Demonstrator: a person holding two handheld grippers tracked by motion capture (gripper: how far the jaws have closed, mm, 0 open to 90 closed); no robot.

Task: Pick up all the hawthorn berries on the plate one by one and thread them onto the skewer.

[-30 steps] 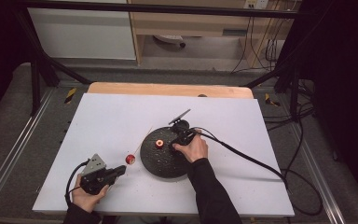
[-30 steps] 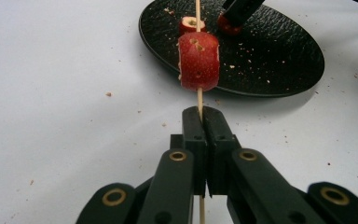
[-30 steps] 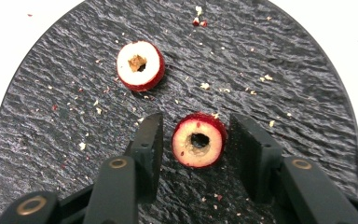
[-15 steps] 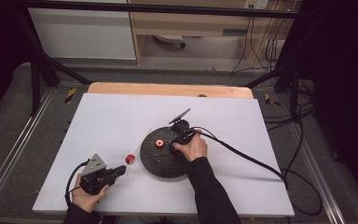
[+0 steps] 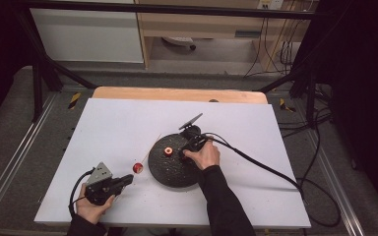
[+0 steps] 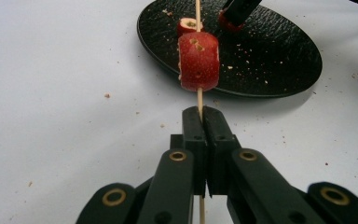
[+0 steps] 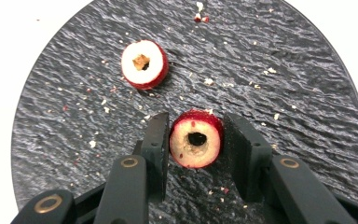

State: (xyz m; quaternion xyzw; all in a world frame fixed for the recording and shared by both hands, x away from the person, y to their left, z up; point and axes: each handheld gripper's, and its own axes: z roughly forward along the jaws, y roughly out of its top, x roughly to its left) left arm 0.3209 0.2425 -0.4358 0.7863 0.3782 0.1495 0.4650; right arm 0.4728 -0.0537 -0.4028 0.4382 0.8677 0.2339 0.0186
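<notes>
A red fruit piece (image 7: pixel 196 144) with a hollowed core lies on the black plate (image 7: pixel 284 93), between the jaws of the right gripper (image 7: pixel 196 149). Those jaws have just been closing and now press its sides, the left pad touching the skin and the right pad close against the other side. A second cored piece (image 7: pixel 144 64) sits on the same plate a little farther from the jaws, well apart from the held one, with crumbs scattered over the plate's rough surface. From above, the right gripper (image 5: pixel 189 145) reaches onto the plate (image 5: pixel 170 174), which sits near the middle of the white counter (image 5: pixel 118 123) with open room on every side. The left gripper (image 6: pixel 204 140) rests over the counter near the front edge; its jaws are fully closed on a thin wooden skewer (image 6: pixel 199 100). A third red fruit piece (image 6: pixel 198 60) is threaded on that skewer just beyond the jaw tips, apart from them and just short of the plate's rim.
</notes>
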